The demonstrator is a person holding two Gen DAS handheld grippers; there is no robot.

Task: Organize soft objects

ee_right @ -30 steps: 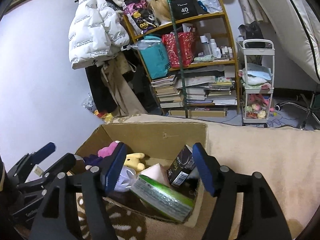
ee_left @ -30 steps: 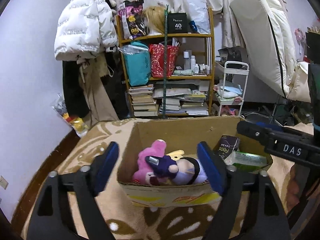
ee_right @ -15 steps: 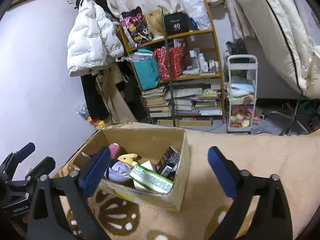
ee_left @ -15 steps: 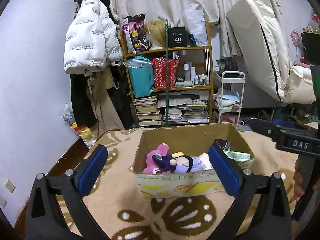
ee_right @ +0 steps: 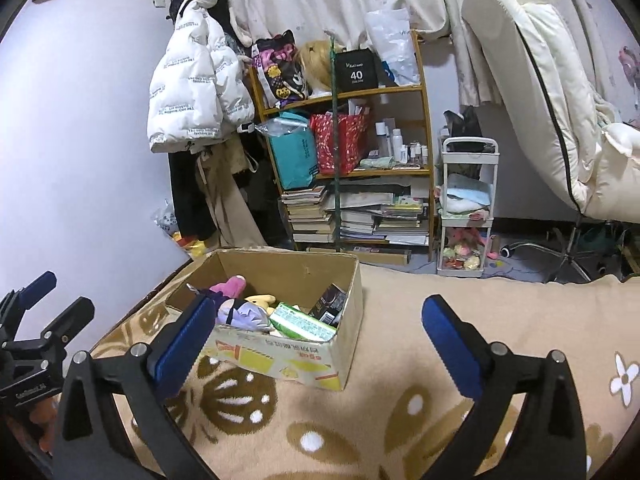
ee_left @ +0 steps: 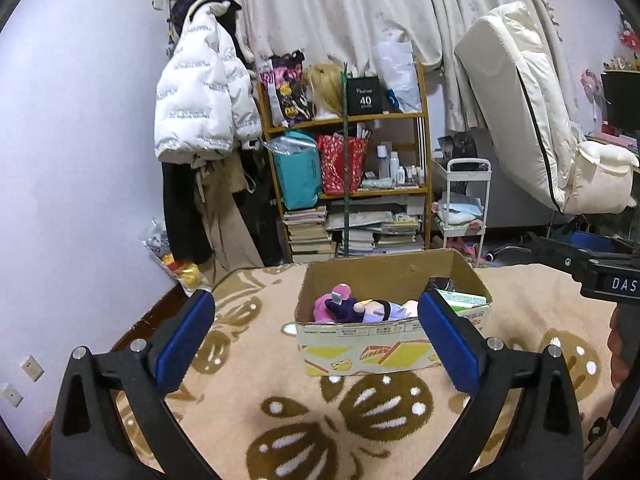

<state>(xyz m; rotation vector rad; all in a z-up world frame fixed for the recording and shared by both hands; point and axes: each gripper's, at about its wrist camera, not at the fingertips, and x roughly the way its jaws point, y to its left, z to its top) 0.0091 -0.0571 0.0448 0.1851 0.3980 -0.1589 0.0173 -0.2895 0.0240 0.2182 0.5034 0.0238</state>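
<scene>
An open cardboard box (ee_left: 360, 344) (ee_right: 280, 360) sits on a beige flowered blanket (ee_left: 360, 420) (ee_right: 400, 420). Inside lie a pink and purple plush doll (ee_left: 340, 308) (ee_right: 240, 312), a yellow plush (ee_right: 262, 300), a green packet (ee_left: 460, 300) (ee_right: 304, 324) and a dark carton (ee_right: 332, 302). My left gripper (ee_left: 316, 308) is open and empty, held back from the box's near side. My right gripper (ee_right: 316, 316) is open and empty too, its left pad in front of the box's near corner. The right gripper's body (ee_left: 600, 276) shows at the right edge of the left wrist view.
A wooden shelf (ee_left: 348, 184) (ee_right: 348, 140) with bags, books and bottles stands behind the box. A white puffer jacket (ee_left: 196, 112) (ee_right: 192, 92) hangs on the left. A white trolley (ee_left: 464, 204) (ee_right: 468, 208) and an upended mattress (ee_left: 528, 112) (ee_right: 532, 80) stand to the right.
Both grippers have opened wide and pulled back and up from the box, which now looks smaller and farther away. The toys stay in the box.
</scene>
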